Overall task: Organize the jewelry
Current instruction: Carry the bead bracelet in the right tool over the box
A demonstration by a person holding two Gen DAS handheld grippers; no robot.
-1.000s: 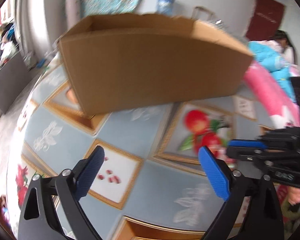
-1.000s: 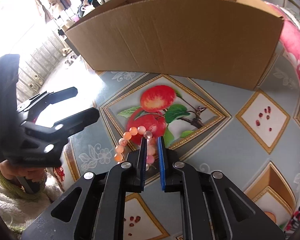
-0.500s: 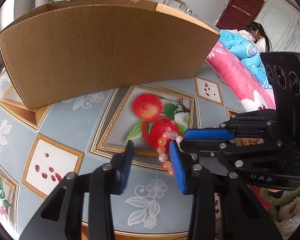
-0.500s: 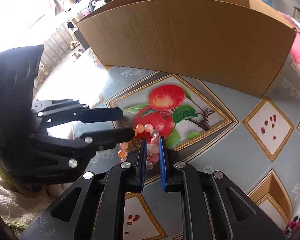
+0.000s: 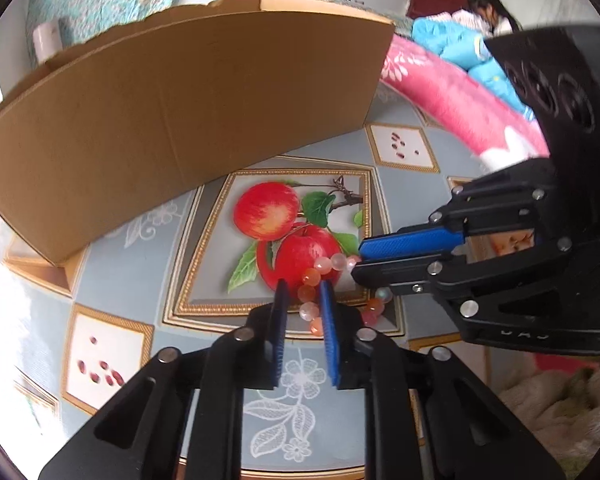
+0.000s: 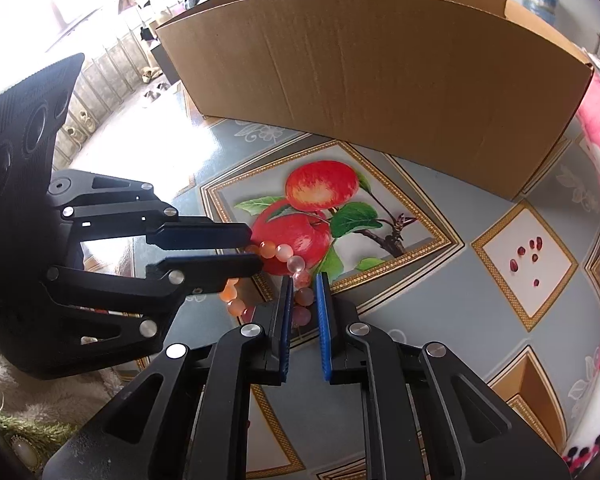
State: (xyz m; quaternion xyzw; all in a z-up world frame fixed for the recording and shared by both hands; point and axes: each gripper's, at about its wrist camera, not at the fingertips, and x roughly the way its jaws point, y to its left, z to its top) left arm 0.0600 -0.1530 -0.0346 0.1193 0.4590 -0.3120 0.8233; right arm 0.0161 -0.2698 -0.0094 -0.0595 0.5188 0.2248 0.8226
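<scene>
Left wrist view: the left gripper (image 5: 303,292) is angled steeply down, its jaws having just closed onto the bead bracelet (image 5: 320,276) above the apple-print tablecloth (image 5: 112,264). The right gripper (image 6: 303,286) is likewise tilted down and clamped on the same bracelet, near the cardboard box (image 6: 380,80).

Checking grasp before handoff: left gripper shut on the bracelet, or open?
Shut on it. The left gripper has just been closing; its blue pads now pinch the bead bracelet. The right gripper clamps the same strand.
</scene>
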